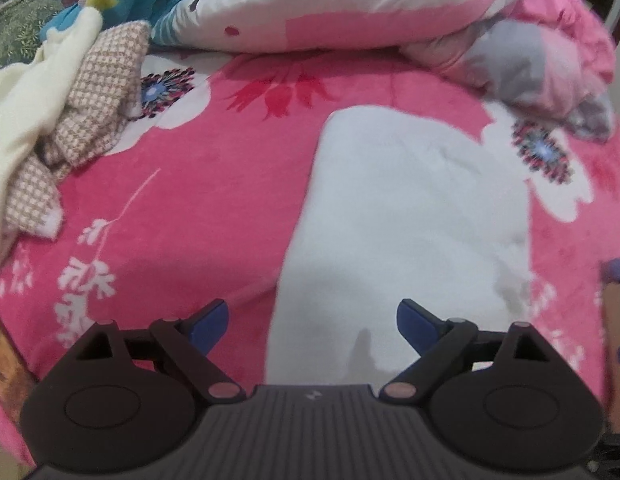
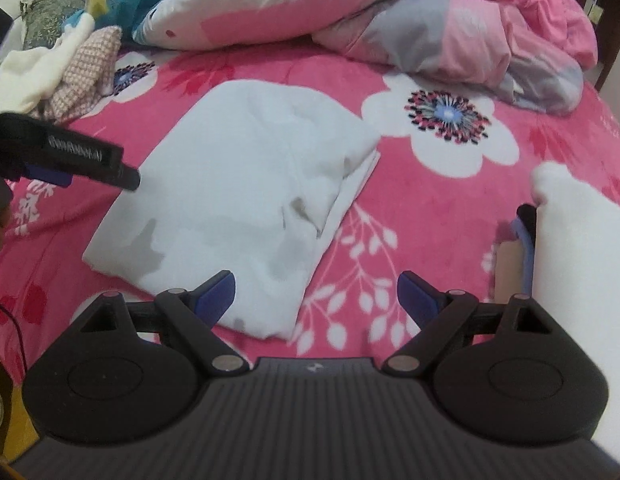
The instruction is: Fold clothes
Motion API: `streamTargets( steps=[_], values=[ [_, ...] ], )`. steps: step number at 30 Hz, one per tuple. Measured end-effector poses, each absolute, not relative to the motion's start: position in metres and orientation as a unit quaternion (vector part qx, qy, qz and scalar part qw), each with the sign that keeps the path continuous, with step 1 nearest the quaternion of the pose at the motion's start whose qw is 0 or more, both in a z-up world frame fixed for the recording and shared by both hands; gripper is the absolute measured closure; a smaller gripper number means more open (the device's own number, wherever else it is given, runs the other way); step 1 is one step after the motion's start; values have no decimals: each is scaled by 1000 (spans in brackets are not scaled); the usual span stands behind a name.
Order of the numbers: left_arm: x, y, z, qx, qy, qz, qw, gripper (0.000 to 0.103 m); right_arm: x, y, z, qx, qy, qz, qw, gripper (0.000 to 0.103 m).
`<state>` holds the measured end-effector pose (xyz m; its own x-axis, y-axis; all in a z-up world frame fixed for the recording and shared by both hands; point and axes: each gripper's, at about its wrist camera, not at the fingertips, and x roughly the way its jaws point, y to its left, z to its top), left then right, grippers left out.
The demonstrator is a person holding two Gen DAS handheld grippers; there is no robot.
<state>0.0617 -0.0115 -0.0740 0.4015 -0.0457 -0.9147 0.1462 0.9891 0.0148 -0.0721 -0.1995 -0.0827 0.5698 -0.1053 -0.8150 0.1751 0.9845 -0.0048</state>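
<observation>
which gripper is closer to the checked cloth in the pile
Left. The left gripper hovers open over the white folded garment, with the checked cloth off to its left. The right gripper sits further right, beyond the garment.

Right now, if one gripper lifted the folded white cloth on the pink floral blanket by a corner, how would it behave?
The folded white cloth is probably floppy: its layered edges sag and wrinkle. It would likely unfold, since nothing pins it. It looks thin, so probably light; the plush pink floral blanket may drag it when pushed.
</observation>
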Motion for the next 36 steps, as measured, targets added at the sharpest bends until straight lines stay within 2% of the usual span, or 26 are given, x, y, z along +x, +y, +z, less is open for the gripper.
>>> streamTargets(
  steps=[12,36],
  values=[
    [92,-13,-101,96,594,3,798,11,-46,-208,-100,30,518,-106,848,15],
    [116,-16,-123,124,638,-9,760,9,-6,-217,-106,80,528,-111,838,15]
  ],
)
